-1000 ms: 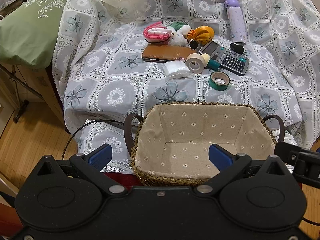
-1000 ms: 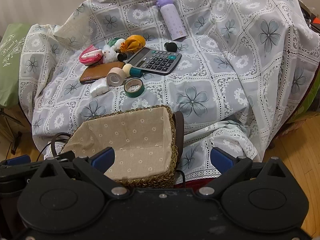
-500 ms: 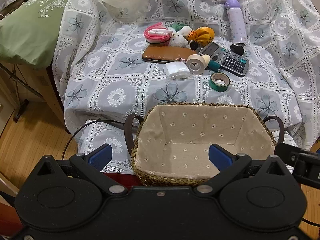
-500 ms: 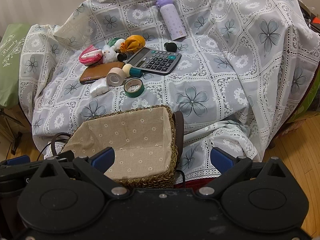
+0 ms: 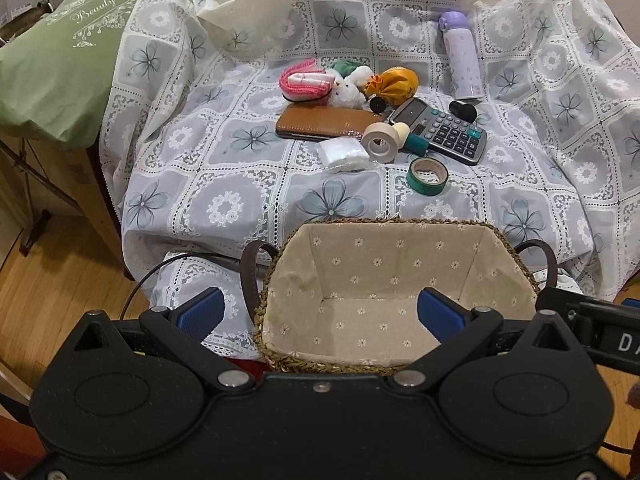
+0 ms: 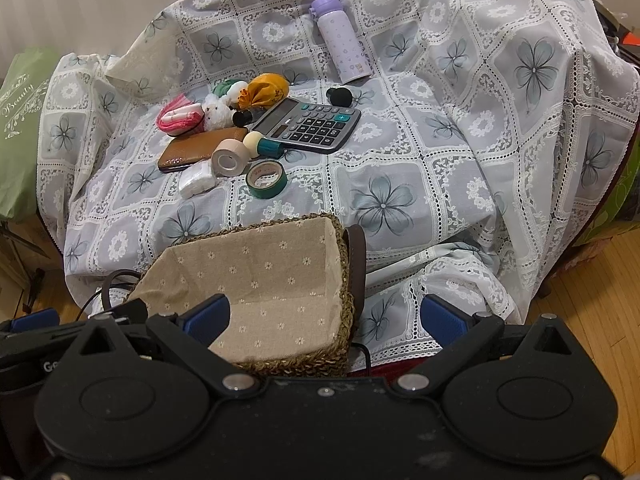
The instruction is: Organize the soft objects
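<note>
Left gripper [image 5: 320,314] spread wide, nothing between its blue pads; hangs over the near edge of the basket [image 5: 400,226]. Right gripper [image 6: 324,316] likewise spread and empty, over the basket's right rim.

Cloth [image 5: 224,160], floral lace, drapes the whole surface beyond the basket. Green pillow [image 5: 52,72] far left of the basket.

Basket: woven, fabric-lined, dark loop handles at both ends, nothing inside.

Beyond the basket, a cluster on the cloth:
- calculator [image 5: 444,130], right-rear of cluster
- brown wallet [image 5: 324,122], left of calculator
- purple bottle [image 5: 460,60], farthest back, lying down
- pink pouch [image 5: 306,82], white plush [image 5: 350,90], yellow pouch [image 5: 394,84], in a row behind the wallet, touching
- white packet [image 5: 346,152], just in front of the wallet
- beige tape [image 5: 380,142], on edge, beside the packet
- green tape [image 5: 427,176], flat, nearest the basket
- black knob [image 5: 463,111], beside the calculator.
</note>
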The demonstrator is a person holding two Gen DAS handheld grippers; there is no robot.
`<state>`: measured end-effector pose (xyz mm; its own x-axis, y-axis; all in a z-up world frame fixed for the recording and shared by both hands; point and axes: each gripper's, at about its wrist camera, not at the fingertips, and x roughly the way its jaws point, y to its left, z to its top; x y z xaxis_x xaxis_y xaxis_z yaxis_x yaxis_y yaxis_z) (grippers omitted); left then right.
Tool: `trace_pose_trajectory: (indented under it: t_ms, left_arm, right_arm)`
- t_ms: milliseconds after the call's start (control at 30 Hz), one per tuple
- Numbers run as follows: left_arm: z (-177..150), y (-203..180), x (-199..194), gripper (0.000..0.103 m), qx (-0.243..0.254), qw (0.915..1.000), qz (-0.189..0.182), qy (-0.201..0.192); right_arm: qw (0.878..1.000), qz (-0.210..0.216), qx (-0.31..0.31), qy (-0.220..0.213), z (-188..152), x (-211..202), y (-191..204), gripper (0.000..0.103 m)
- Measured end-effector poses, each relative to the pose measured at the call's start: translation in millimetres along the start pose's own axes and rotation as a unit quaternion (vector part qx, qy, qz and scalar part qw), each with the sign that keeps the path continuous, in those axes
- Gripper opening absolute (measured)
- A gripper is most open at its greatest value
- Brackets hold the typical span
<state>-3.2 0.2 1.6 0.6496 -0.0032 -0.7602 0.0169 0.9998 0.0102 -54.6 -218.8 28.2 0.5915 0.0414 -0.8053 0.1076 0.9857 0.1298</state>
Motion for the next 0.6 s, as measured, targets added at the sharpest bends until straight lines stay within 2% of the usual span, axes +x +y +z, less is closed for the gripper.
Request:
trace_pose_trajectory:
  t_ms: [300,600]
  left_arm:
    - [1.9,-5.1,14.8,0.100,0.014,0.9997,-0.005,0.018]
    - [16.5,-1.3,27.3,0.100,0.018,0.9997,0.006,0.017]
  right_arm:
    - [1.000,-0.007,0.011,0.007,8.0,17.0,-4.3,0.092]
    - [1.000,0.001,0.001,0.012,26.3,40.0,3.0,0.090]
